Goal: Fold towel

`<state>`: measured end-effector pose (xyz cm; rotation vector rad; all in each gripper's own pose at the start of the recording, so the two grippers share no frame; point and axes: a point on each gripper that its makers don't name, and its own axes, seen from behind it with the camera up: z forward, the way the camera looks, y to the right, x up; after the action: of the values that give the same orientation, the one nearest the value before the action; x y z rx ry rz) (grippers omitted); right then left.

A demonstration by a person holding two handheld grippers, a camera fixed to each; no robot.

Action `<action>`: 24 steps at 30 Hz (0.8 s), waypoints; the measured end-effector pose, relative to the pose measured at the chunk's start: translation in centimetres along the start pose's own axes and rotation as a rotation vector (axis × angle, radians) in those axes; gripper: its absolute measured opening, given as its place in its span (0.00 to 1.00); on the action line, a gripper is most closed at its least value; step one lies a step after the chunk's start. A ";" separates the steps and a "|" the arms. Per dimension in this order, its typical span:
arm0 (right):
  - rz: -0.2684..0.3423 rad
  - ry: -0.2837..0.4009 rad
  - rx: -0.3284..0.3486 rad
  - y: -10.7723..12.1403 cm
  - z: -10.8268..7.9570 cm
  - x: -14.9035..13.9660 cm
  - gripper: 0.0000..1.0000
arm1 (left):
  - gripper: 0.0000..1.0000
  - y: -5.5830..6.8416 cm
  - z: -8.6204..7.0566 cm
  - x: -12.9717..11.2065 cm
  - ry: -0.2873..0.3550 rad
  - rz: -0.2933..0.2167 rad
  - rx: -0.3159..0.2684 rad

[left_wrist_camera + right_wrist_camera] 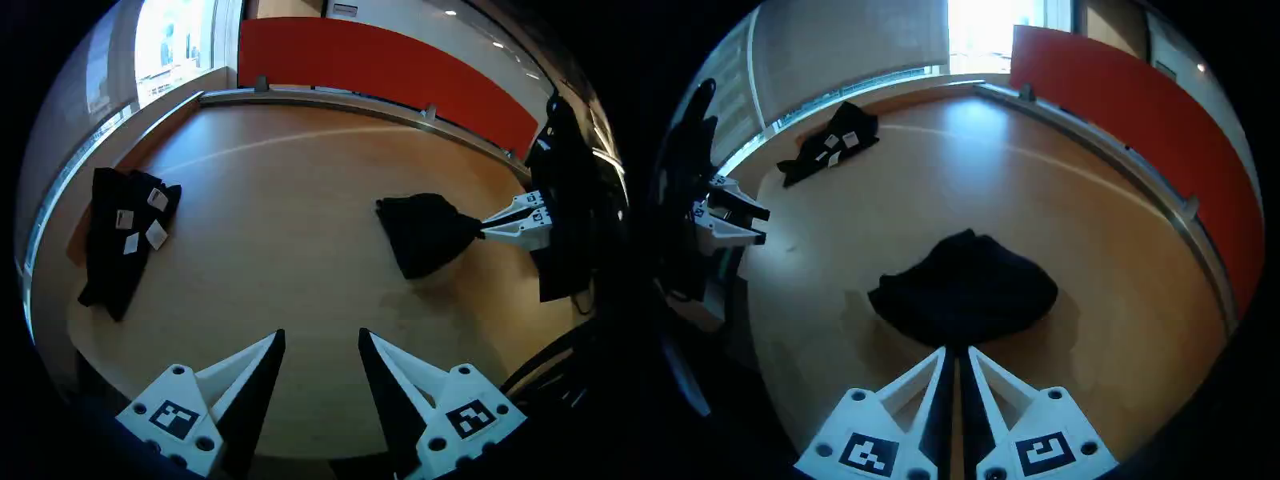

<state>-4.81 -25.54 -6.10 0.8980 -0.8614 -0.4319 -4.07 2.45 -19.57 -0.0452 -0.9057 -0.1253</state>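
a crumpled black cloth towel (968, 288) lies heaped in the middle of the pale wooden bench (1088, 240). the right tongs (958, 352) are clamped on its six o'clock edge; the left tongs (322, 336) stand apart, empty. a shallow pinch could slip when pulled, leaving the cloth bunched.

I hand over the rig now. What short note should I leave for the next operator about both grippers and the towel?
Grippers: left gripper open, holding nothing, above the light wooden table; right gripper shut on the near edge of the black crumpled towel, which lies mid-table.
Also: pile of black cloths with white tags in the far corner by the window, apart from the towel.
Done: one edge gripped; no fold visible.
To do: probably grip another edge with the left gripper, spread, fold.
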 end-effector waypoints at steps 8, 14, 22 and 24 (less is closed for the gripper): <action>-0.054 0.062 -0.004 0.9 -3.5 5.7 0.04 | 0.67 0.4 0.2 0.8 0.011 0.017 -0.017; -0.091 0.101 -0.001 1.3 -6.3 8.9 0.04 | 0.67 0.8 0.2 1.4 0.018 0.025 -0.030; -0.088 0.133 -0.030 3.2 -8.8 10.6 0.04 | 0.67 1.5 0.4 2.3 0.031 0.037 -0.042; -0.082 0.136 -0.042 3.9 -9.3 10.5 0.04 | 0.67 1.7 0.4 2.5 0.033 0.039 -0.047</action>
<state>8.88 -25.52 -1.05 0.9155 -0.6904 -0.4529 -2.67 3.97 -17.30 -0.1040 -0.8680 -0.1106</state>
